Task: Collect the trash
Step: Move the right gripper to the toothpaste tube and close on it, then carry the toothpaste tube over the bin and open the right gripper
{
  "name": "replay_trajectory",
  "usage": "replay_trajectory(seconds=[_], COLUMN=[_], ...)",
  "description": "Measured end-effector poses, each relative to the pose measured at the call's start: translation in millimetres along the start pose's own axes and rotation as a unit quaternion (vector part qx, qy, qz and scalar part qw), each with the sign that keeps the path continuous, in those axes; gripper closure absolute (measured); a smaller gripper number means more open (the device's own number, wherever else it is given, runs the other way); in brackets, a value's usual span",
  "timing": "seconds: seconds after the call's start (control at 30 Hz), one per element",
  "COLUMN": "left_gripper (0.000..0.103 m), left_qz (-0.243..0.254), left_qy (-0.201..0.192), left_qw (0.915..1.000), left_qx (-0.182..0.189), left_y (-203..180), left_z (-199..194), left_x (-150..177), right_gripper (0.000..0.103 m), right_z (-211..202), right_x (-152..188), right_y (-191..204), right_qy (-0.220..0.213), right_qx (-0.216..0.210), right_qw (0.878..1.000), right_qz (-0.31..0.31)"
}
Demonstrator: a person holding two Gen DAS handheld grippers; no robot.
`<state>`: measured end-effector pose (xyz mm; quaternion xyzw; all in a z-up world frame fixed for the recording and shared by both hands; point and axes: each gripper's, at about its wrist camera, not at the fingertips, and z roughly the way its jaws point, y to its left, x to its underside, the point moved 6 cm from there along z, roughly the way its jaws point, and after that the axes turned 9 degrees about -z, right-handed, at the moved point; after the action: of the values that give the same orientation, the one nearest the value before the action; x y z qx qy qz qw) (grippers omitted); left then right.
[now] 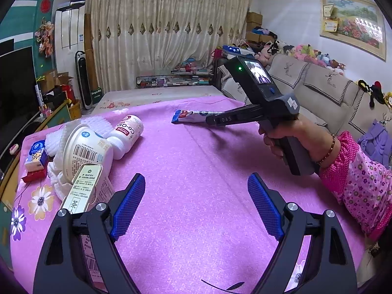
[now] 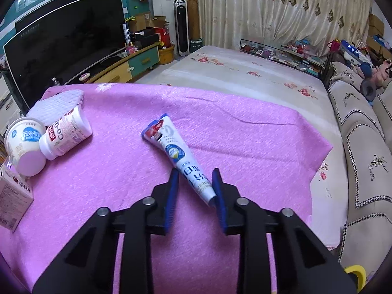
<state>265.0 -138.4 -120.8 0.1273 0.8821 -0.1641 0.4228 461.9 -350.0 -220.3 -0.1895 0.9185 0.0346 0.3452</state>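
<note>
Toothpaste tube: lies flat on the pink cloth, crimped blue end pointing away from me, cap end toward me and between the fingers of my right gripper. Jaws narrowed about the tube. The right blue pad touches the tube's near end; the left pad stands just beside the tube with a sliver of cloth showing between. I cannot tell whether the grip is firm yet; the tube rests on the cloth, not lifted.

From the left wrist view: the same tube sits at mid-cloth, with the right gripper tip down on its near end, my right hand around the handle, floral pink sleeve behind.

My left gripper: jaws spread wide, nothing between the pads, hovering over bare pink cloth.

Other items, all well apart from the tube, at the cloth's left side: a white Co-Q10 bottle on its side, touching a white yoghurt cup also tipped over; white foam netting behind them; a small carton at the left edge. In the left wrist view a tea box lies just beside my left finger.
</note>
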Motion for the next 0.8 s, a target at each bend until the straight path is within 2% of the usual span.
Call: replay_trajectory(seconds=[0.1, 0.2, 0.47, 0.67, 0.8], left_gripper=[0.018, 0.018, 0.018, 0.018, 0.018], left_qz=[0.001, 0.007, 0.019, 0.022, 0.023], left_qy=[0.000, -0.001, -0.009, -0.012, -0.013], left_qw=[1.0000, 1.0000, 0.9997, 0.9996, 0.9995], left_qx=[-0.001, -0.004, -0.011, -0.015, -0.019], left_y=[1, -1, -4, -2, -2], left_z=[3, 3, 2, 3, 5], left_x=[0, 1, 4, 5, 6], right_gripper=[0.093, 0.097, 0.098, 0.098, 0.098], right_z=[-8, -20, -85, -140, -169], right_x=[6, 11, 37, 72, 108], right_y=[7, 13, 24, 19, -1], right_qy=[0.002, -0.003, -0.048, -0.073, -0.073], right_qx=[-0.008, -0.008, -0.015, 0.012, 0.049], right_qw=[1.000, 1.000, 0.999, 0.997, 0.995], right_qz=[-0.005, -0.002, 0.017, 0.031, 0.052])
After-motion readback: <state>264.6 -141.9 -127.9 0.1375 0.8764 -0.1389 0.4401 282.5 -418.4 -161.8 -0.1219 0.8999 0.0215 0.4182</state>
